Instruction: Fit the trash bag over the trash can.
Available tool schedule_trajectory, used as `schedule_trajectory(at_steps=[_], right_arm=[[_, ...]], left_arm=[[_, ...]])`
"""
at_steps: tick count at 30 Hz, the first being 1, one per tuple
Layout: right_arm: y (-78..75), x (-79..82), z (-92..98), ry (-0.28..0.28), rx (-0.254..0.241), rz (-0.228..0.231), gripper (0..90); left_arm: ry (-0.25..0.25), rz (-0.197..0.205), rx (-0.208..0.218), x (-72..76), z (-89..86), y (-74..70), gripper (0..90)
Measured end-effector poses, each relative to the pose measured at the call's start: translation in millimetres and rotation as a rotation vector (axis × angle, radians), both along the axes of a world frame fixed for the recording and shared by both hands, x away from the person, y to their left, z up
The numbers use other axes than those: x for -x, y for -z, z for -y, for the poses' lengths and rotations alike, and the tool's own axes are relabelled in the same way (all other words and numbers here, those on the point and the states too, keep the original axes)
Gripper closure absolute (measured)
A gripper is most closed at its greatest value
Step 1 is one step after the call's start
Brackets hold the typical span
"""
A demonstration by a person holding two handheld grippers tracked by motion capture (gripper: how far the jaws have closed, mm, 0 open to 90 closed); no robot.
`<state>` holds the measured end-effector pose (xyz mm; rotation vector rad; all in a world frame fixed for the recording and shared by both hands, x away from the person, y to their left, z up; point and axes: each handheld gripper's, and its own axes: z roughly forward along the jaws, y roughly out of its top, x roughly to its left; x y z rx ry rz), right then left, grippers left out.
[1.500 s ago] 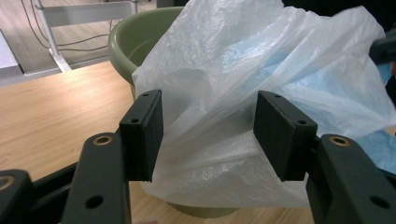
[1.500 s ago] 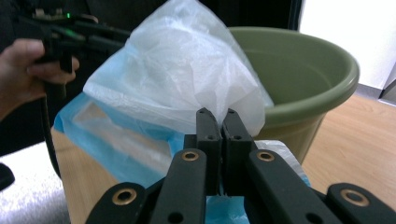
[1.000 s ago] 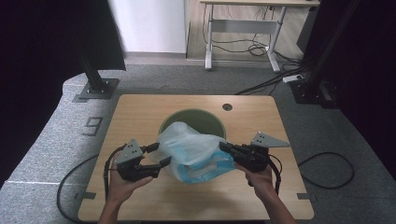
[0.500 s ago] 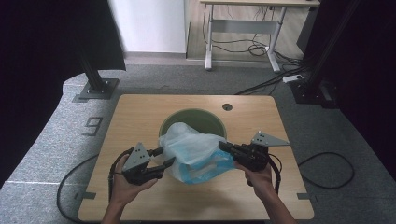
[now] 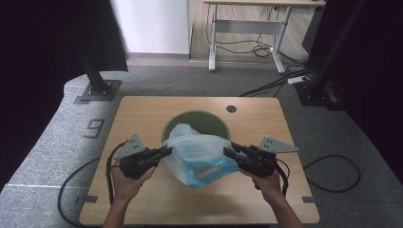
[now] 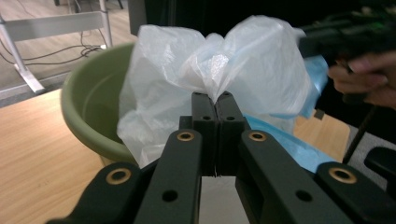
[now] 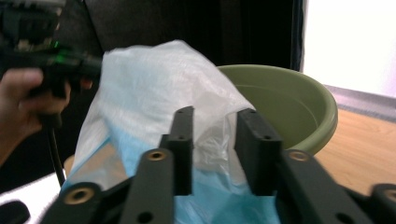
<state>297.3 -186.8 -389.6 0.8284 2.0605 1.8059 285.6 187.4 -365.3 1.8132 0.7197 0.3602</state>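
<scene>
A translucent white and blue plastic bag (image 5: 202, 154) hangs between the two grippers, over the near rim of a green basin (image 5: 195, 115) on the wooden table. My left gripper (image 5: 167, 151) has just been closing. In the left gripper view its jaws (image 6: 213, 99) are shut, pinching a gathered fold of the bag (image 6: 243, 60). My right gripper (image 5: 228, 153) has just been opening. In the right gripper view its jaws (image 7: 215, 116) stand apart with loose bag film (image 7: 149, 84) between them, not pressed.
The wooden table (image 5: 142, 114) has a round cable hole (image 5: 231, 109) at the back right. Black cables trail off both sides onto the grey carpet. Black stand bases (image 5: 97, 90) sit beyond the table's far corners, and a desk frame (image 5: 247, 38) stands farther back.
The left gripper has shifted in toward the bag and its jaws have shut on the bag's left edge. The right gripper's jaws have parted. The bag hangs much as before.
</scene>
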Motion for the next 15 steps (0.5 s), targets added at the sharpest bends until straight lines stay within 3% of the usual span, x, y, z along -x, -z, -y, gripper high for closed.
schedule_trajectory(at_steps=[1,4,9,10,11,12,15], right_arm=[[1.0,7.0,1.1,0.009,0.04,0.029,57.7],[2.9,13.1,4.1,0.009,0.063,0.048,55.6],[6.9,21.0,17.7,0.011,0.065,0.04,55.8],[7.4,21.4,20.1,0.008,0.066,0.037,58.1],[7.8,21.9,23.1,0.007,0.071,0.044,70.2],[7.8,21.9,23.1,0.007,0.071,0.044,70.2],[6.1,19.6,21.6,-0.016,0.079,0.052,85.8]], left_arm=[[-0.001,-0.001,0.0,-0.4,-0.2,-1.0,89.5],[-0.014,-0.001,0.001,-1.7,-0.8,-4.1,89.7],[-0.025,-0.009,0.014,-5.6,-1.5,-6.7,89.9],[-0.024,-0.01,0.015,-6.5,-1.3,-7.1,89.9],[-0.024,-0.01,0.013,-7.4,-0.8,-7.4,90.0],[-0.025,-0.009,0.012,-7.9,-0.5,-7.7,90.0],[-0.027,-0.005,0.016,-11.2,-0.2,-10.9,89.9]])
